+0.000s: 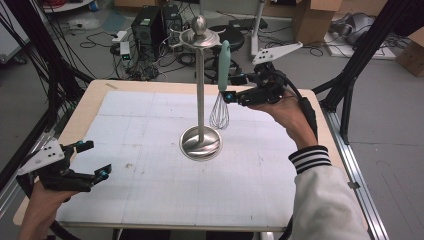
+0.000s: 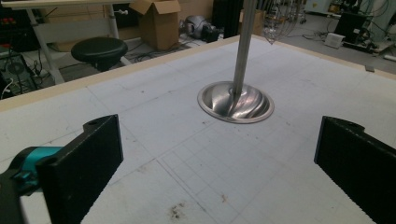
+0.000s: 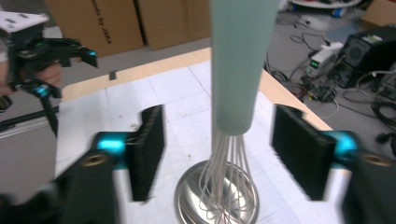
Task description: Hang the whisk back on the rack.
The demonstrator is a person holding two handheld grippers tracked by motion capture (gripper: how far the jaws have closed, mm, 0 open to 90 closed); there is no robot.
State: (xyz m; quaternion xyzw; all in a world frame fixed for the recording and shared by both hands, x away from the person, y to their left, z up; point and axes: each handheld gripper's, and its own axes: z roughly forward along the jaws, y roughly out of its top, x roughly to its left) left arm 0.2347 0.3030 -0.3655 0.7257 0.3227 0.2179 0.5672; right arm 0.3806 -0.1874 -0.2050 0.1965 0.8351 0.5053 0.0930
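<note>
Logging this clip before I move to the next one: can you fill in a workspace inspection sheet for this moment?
Surface: wooden table under a white gridded mat, with a few dark specks.
Job's things: mint-handled wire whisk hangs upright from the tall steel utensil stand, wires above the stand's round base.
Clutter: nothing seen on the mat.
Grippers: right gripper jaws stand either side of the whisk handle, clear of it; left gripper open over bare mat, near corner.
Cables: black cable trails from the right gripper; many loose on the floor.
Surroundings: cardboard boxes, black stool, electronics.
</note>
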